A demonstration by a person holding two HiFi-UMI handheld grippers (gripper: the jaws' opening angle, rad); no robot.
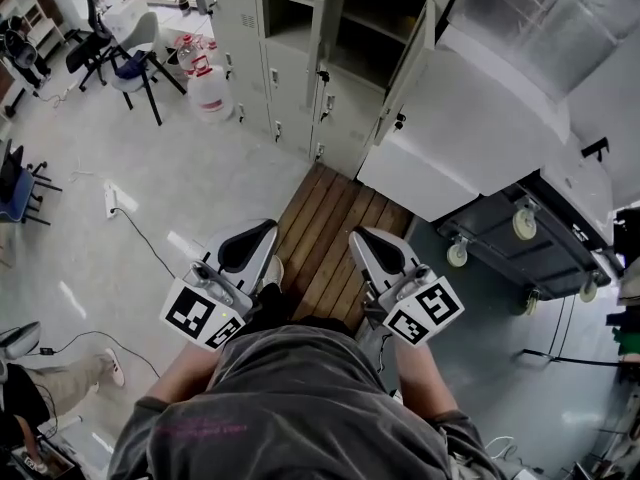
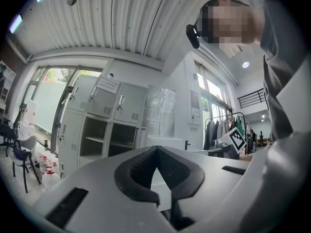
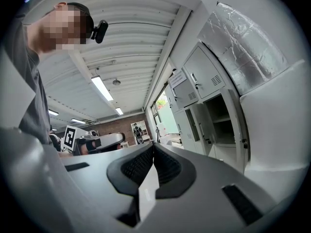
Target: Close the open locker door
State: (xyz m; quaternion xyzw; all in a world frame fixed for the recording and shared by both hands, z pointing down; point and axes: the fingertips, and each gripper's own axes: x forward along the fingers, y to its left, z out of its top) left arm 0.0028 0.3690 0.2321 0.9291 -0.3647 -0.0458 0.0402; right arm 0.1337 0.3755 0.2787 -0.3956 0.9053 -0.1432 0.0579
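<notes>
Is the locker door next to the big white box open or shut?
Open. The locker door swings out from the lockers, and dark shelves show inside.

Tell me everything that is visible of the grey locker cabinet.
The locker cabinet is pale grey, apparently painted metal, standing upright on the floor beyond the wooden floor panel. Two neighbouring doors hang open outward, showing dark compartments with a shelf each; the other doors are shut, with small handles. A white box stands close at its right.
</notes>
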